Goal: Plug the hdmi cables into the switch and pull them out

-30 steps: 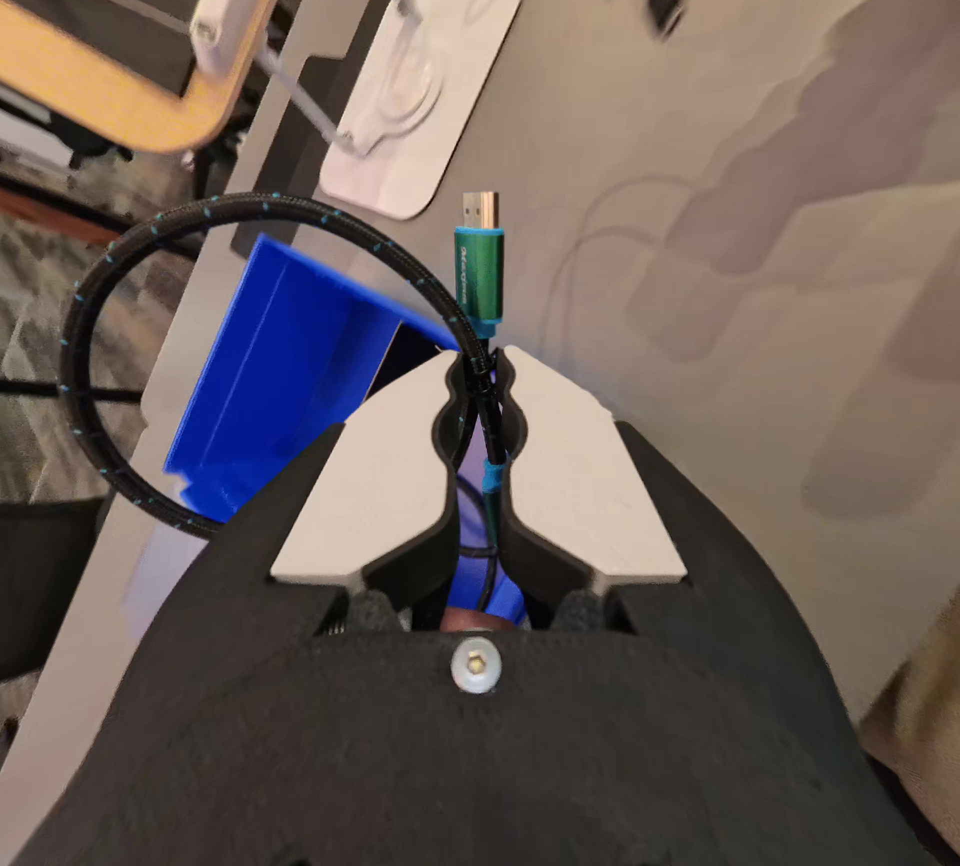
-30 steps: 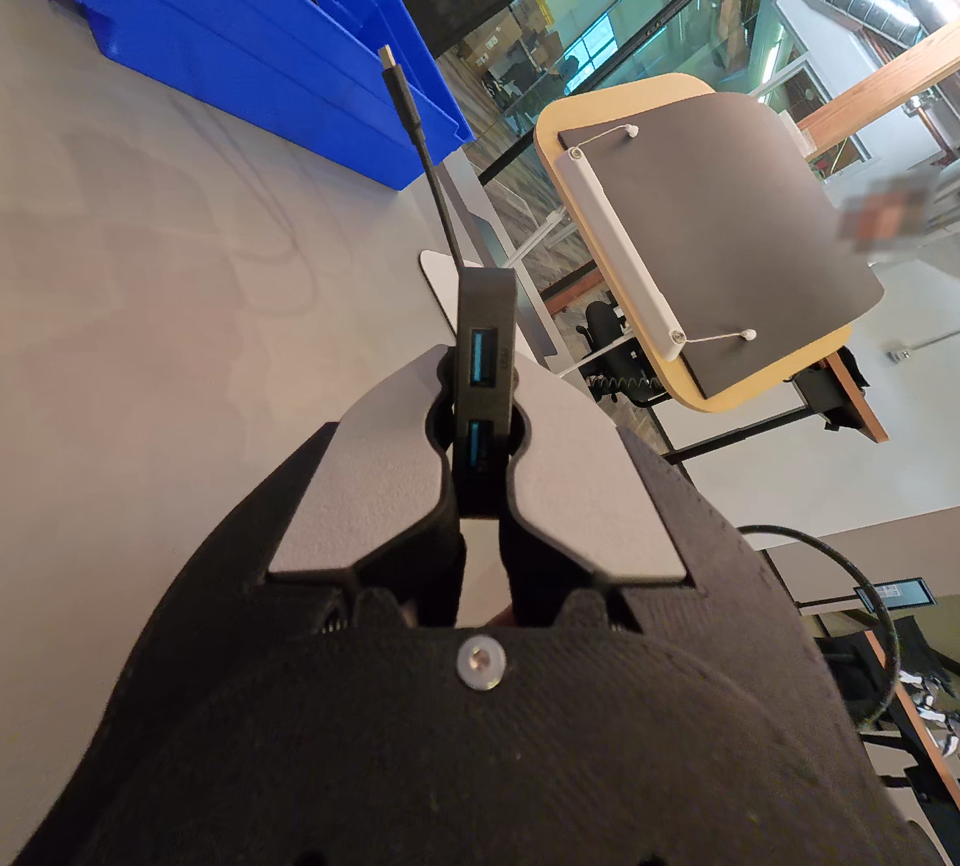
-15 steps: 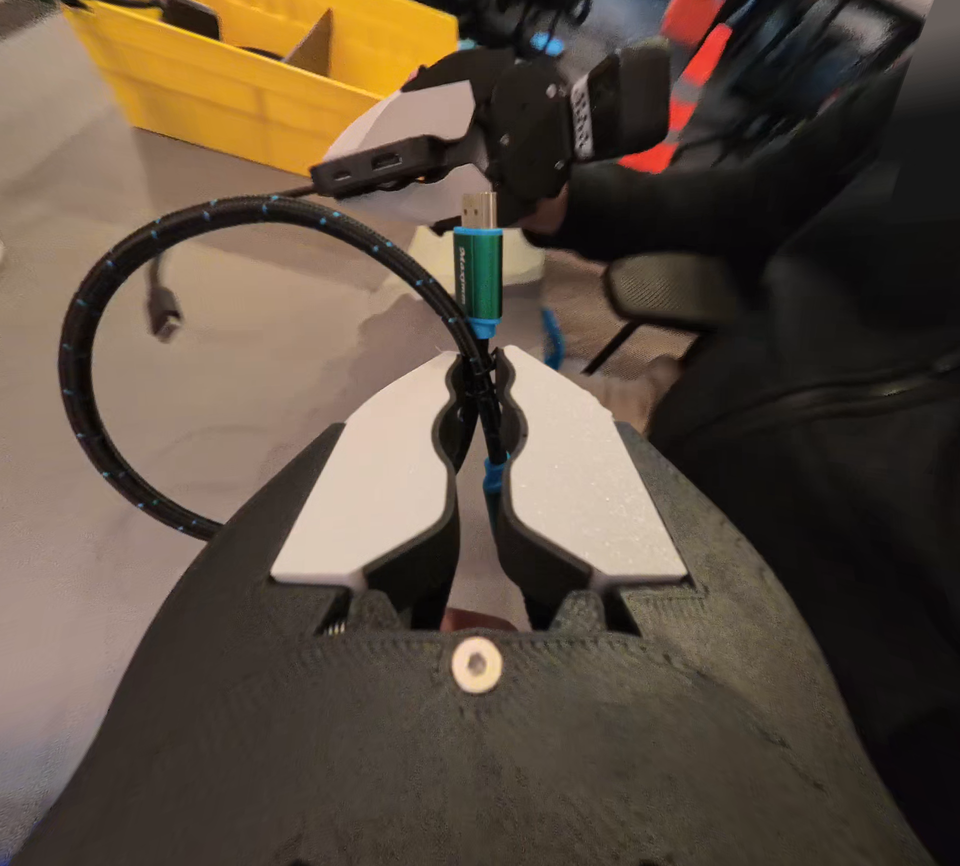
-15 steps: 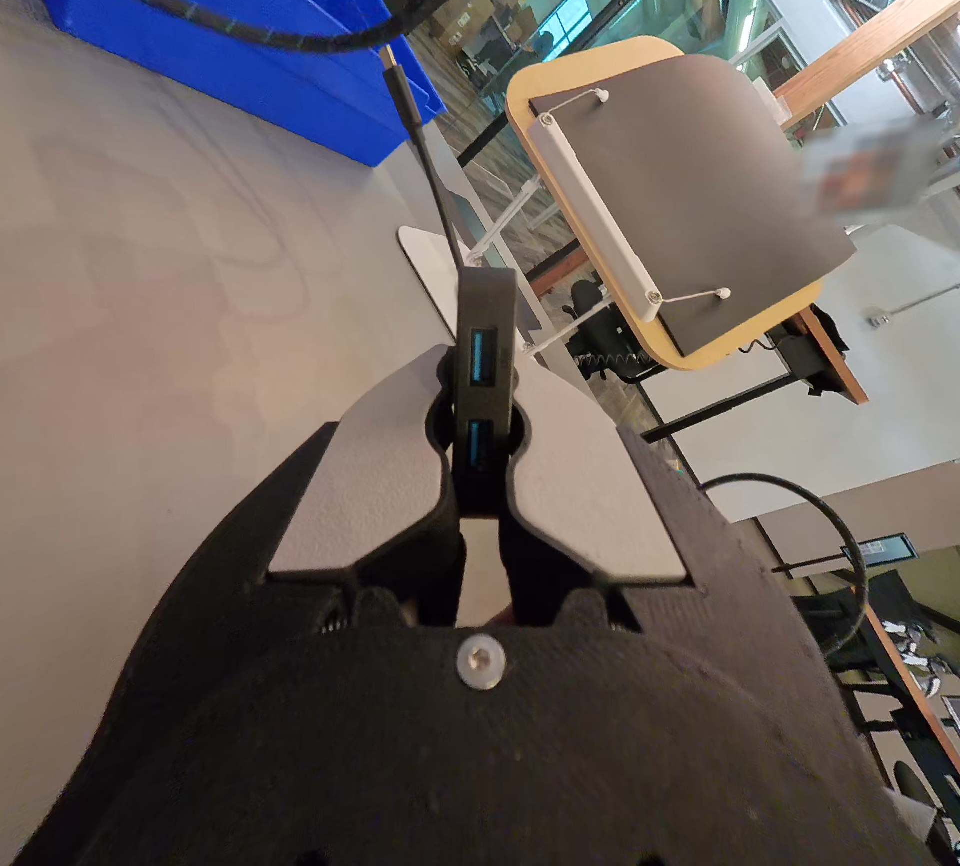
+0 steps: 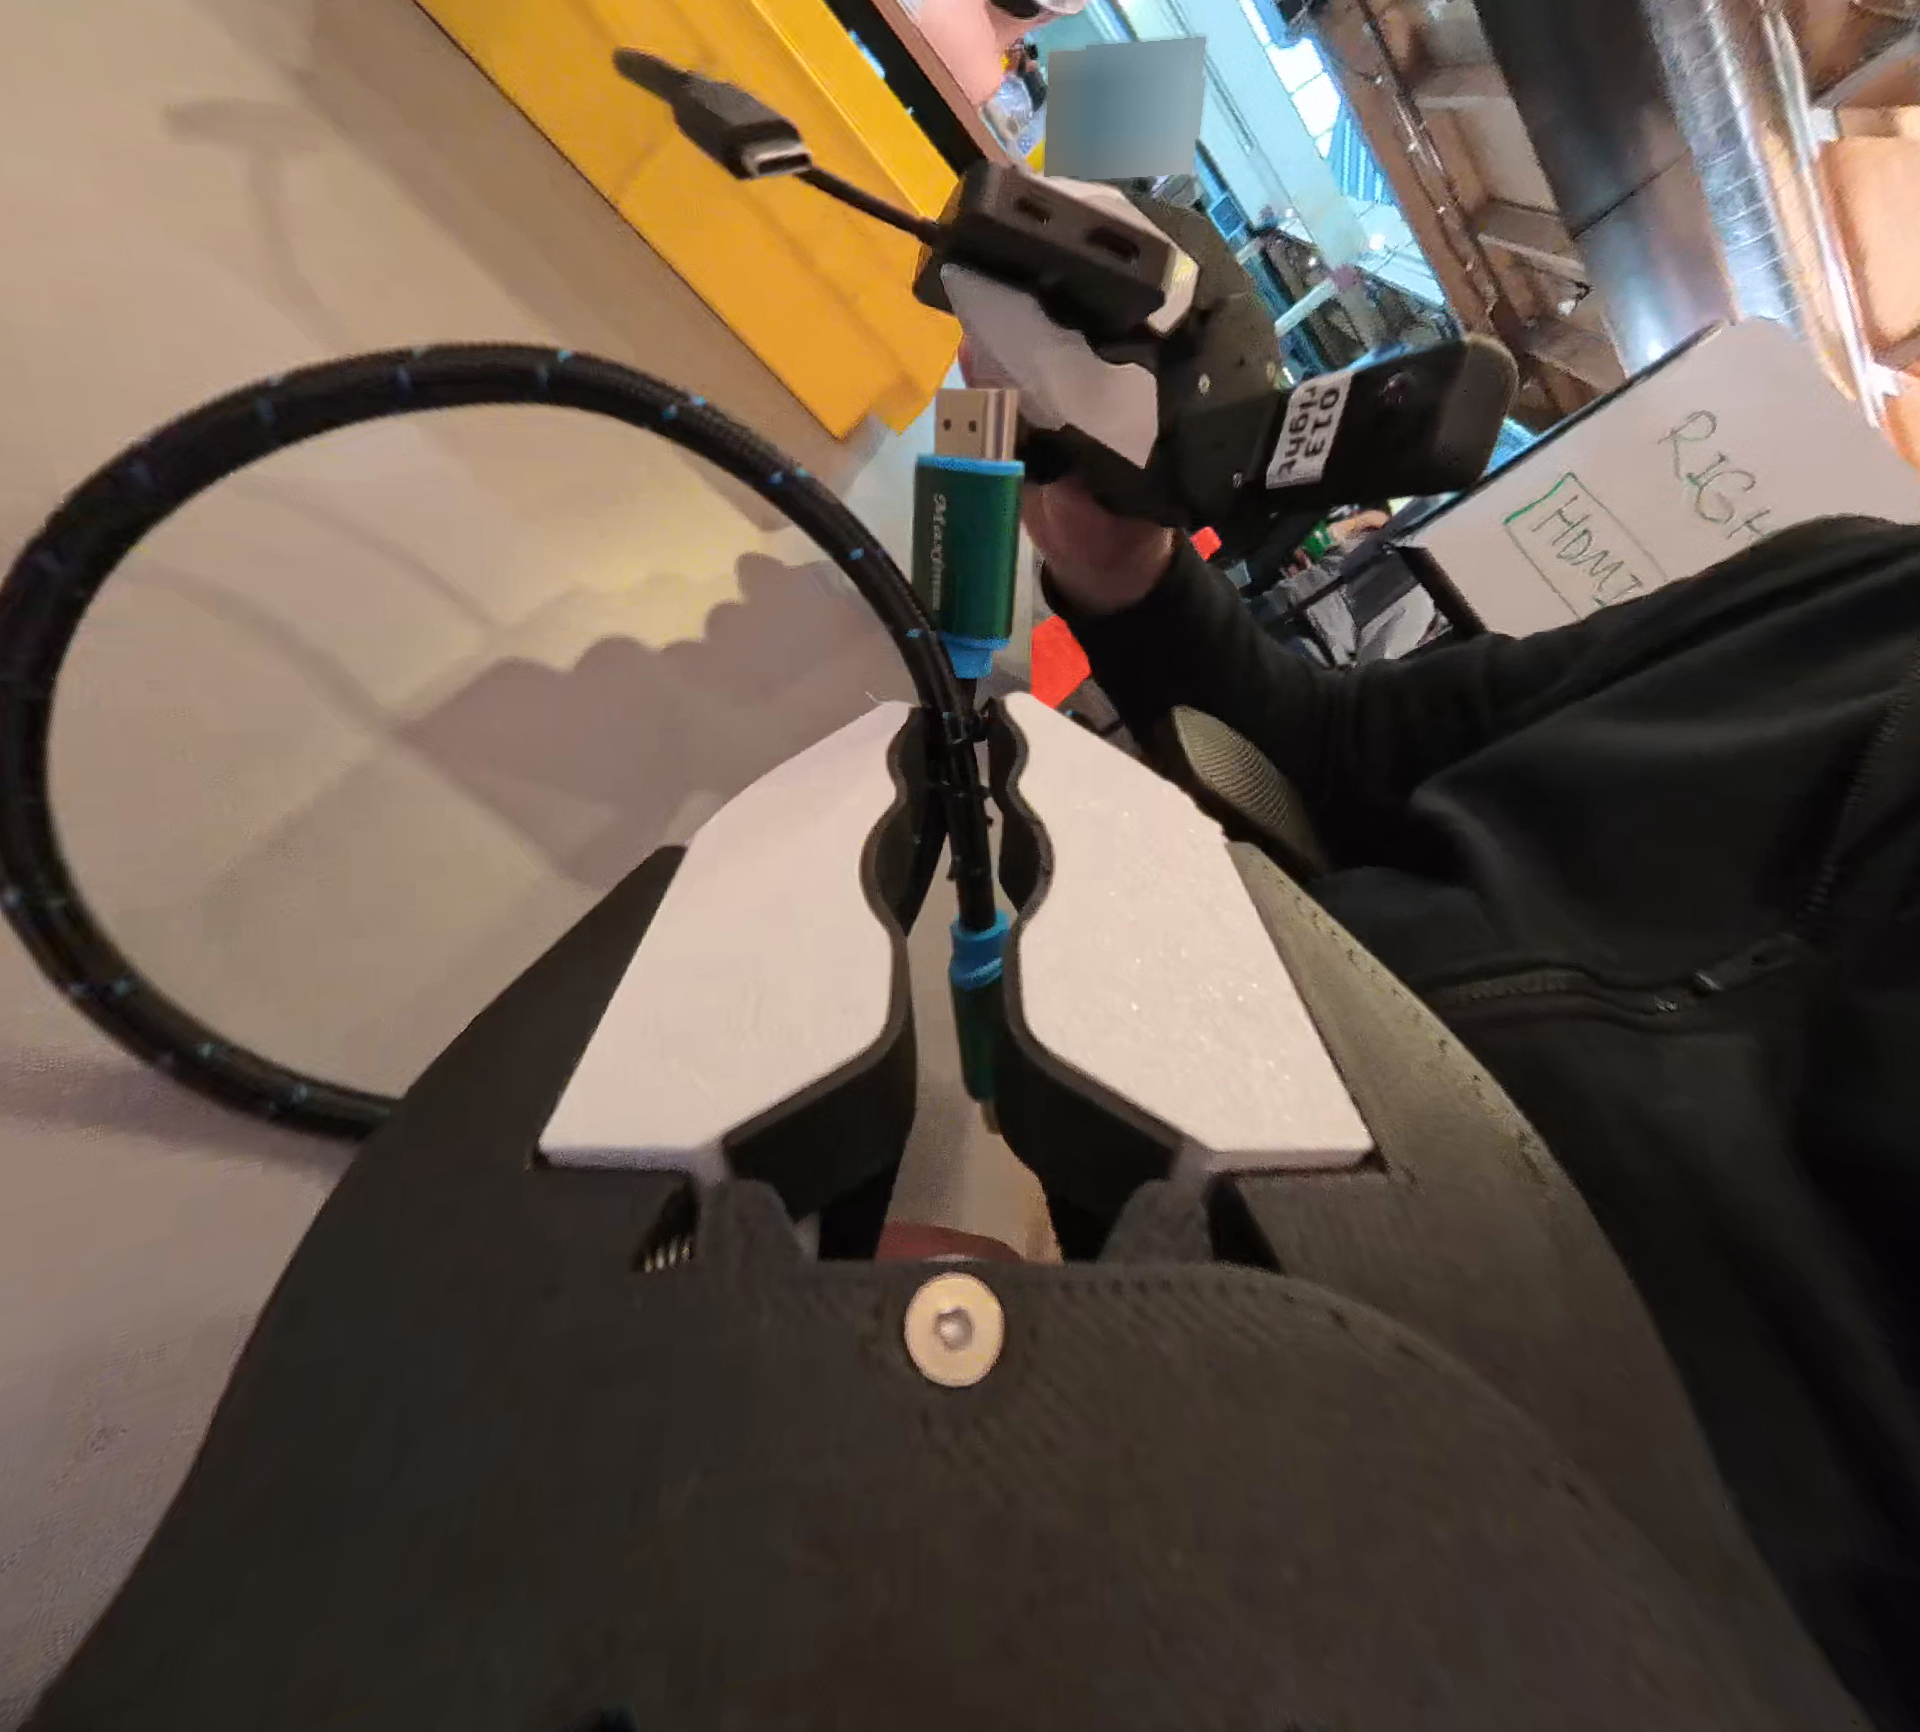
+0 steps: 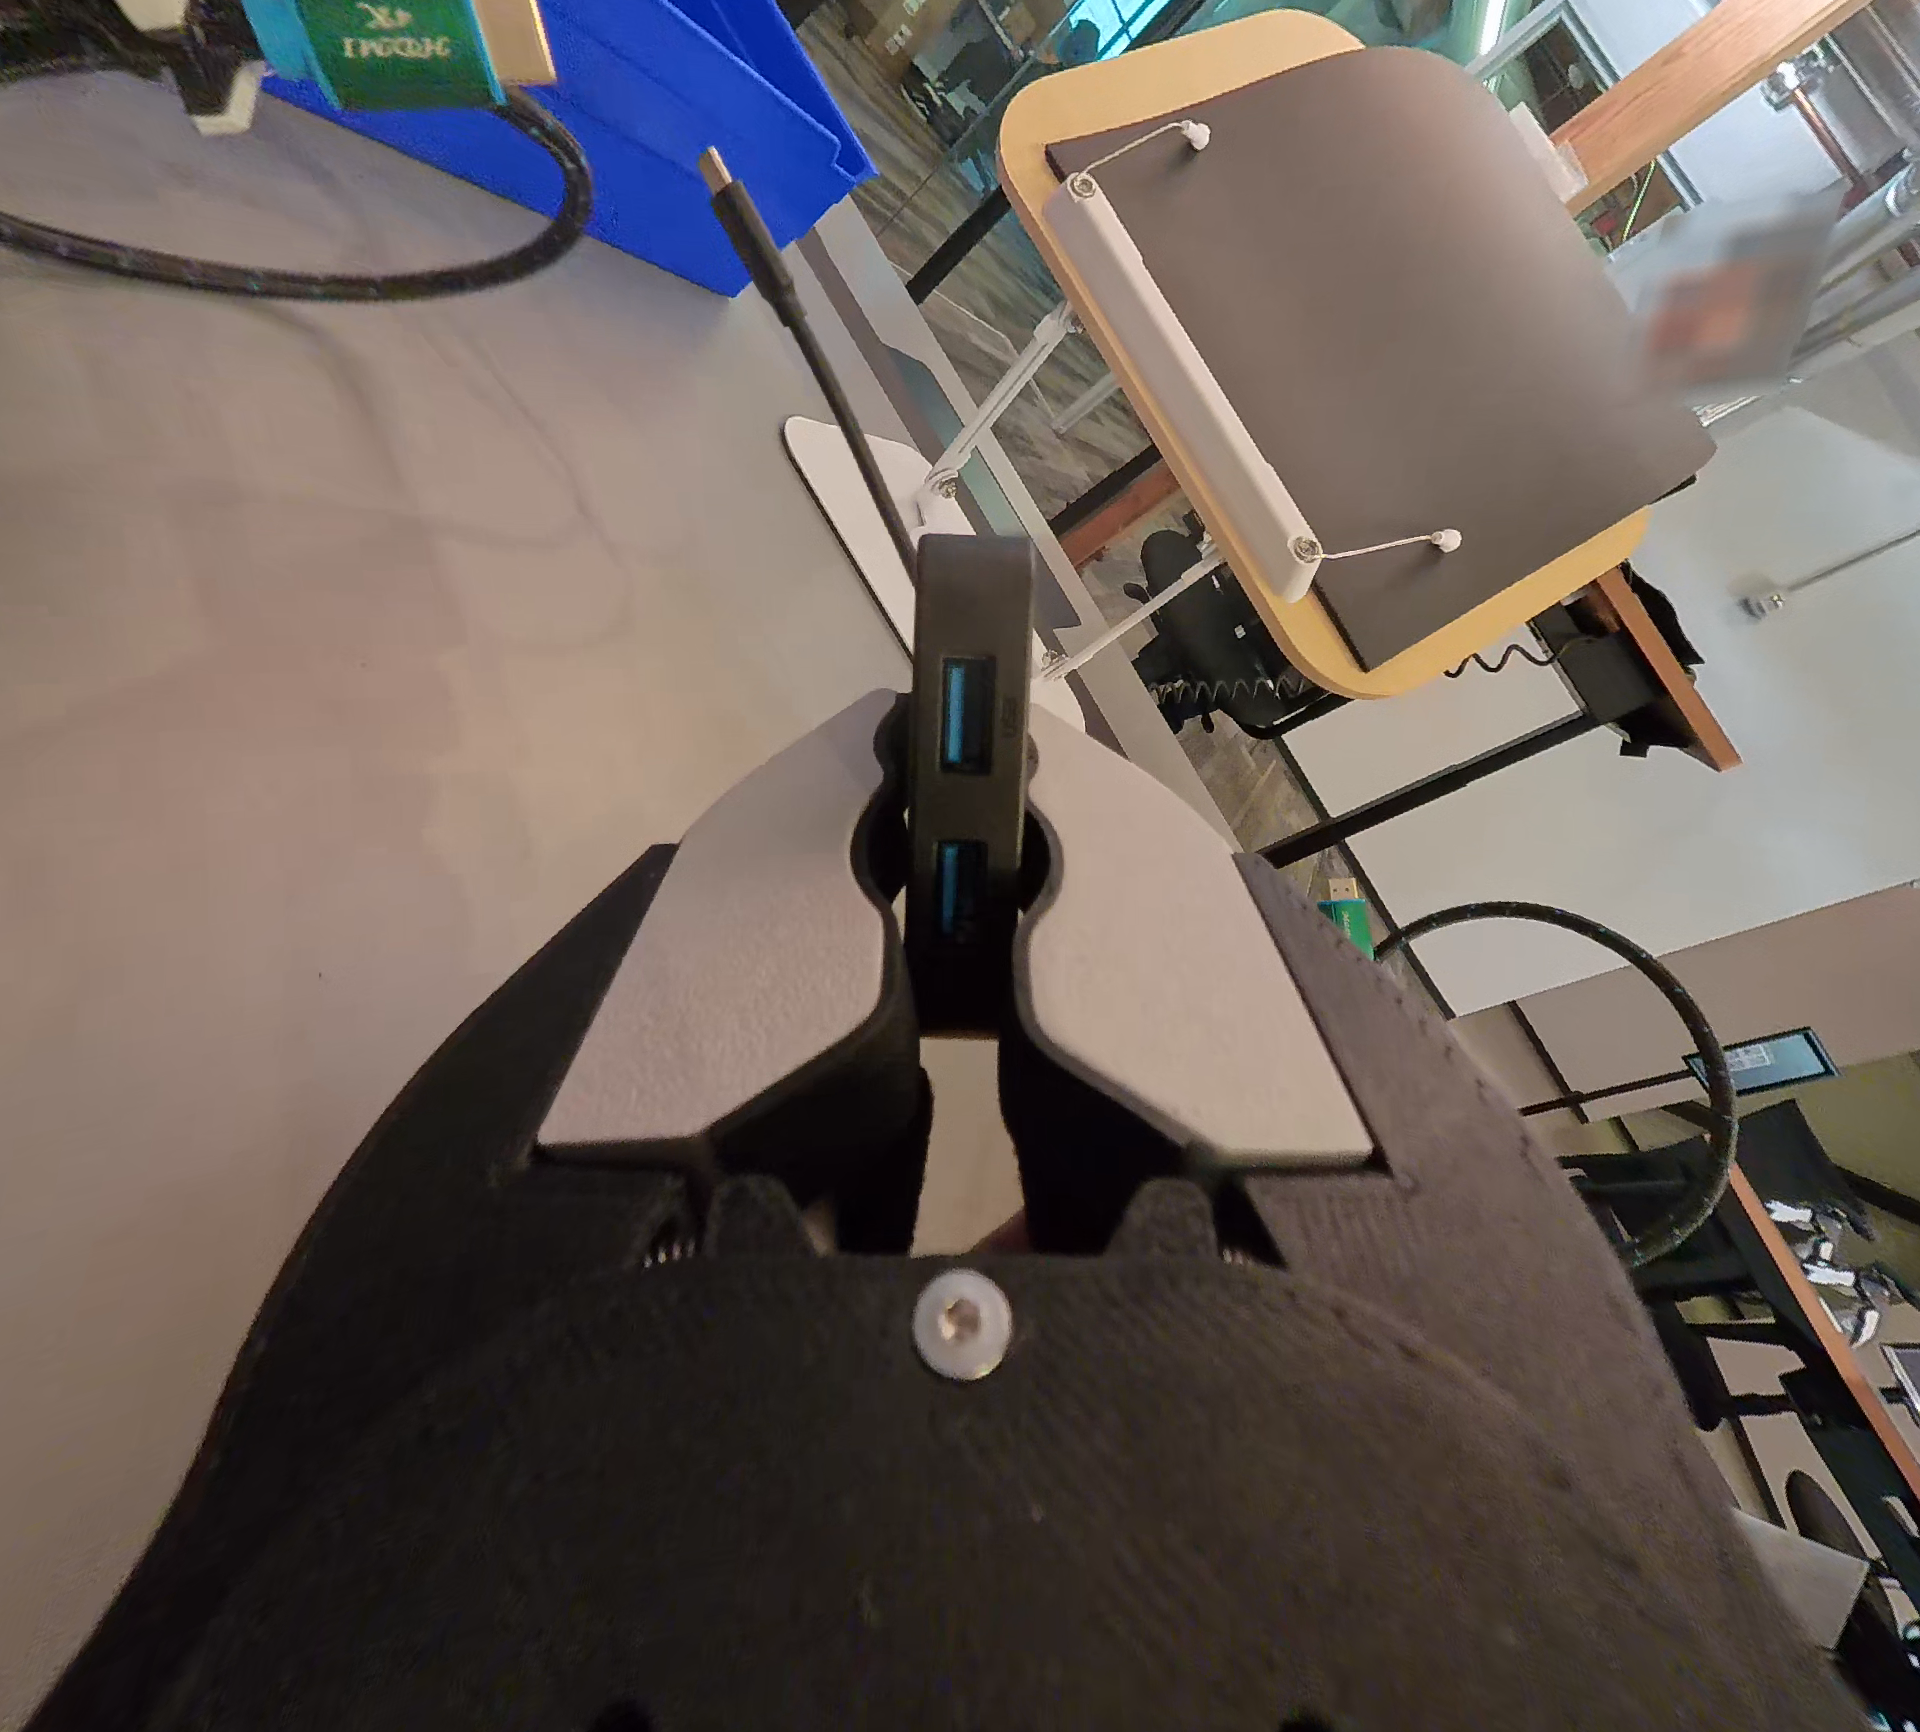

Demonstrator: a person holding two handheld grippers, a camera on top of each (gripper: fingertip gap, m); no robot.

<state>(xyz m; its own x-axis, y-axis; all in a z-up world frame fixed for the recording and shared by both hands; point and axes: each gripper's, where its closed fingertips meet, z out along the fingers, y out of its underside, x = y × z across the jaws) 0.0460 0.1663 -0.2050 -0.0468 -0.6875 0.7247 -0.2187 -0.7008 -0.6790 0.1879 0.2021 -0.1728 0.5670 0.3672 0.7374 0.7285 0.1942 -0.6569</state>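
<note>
My left gripper is shut on a black braided HDMI cable just below its green plug, whose metal tip points up. The cable loops left over the table, and its other green plug hangs between my fingers. My right gripper is shut on the black switch, blue ports facing the camera. In the left wrist view the switch sits in the right gripper, just above and apart from the plug tip. The plug shows at upper left in the right wrist view.
The switch's short lead ends in a small plug. A yellow bin stands behind the switch. A blue bin, a white stand base and a tan-rimmed board lie beyond. A person's dark sleeve fills the right. Left tips to right tips: about 15 cm.
My left gripper has swung round from the blue bin toward the right gripper, bringing the green plug close under the switch. The plug has come into the right wrist view.
</note>
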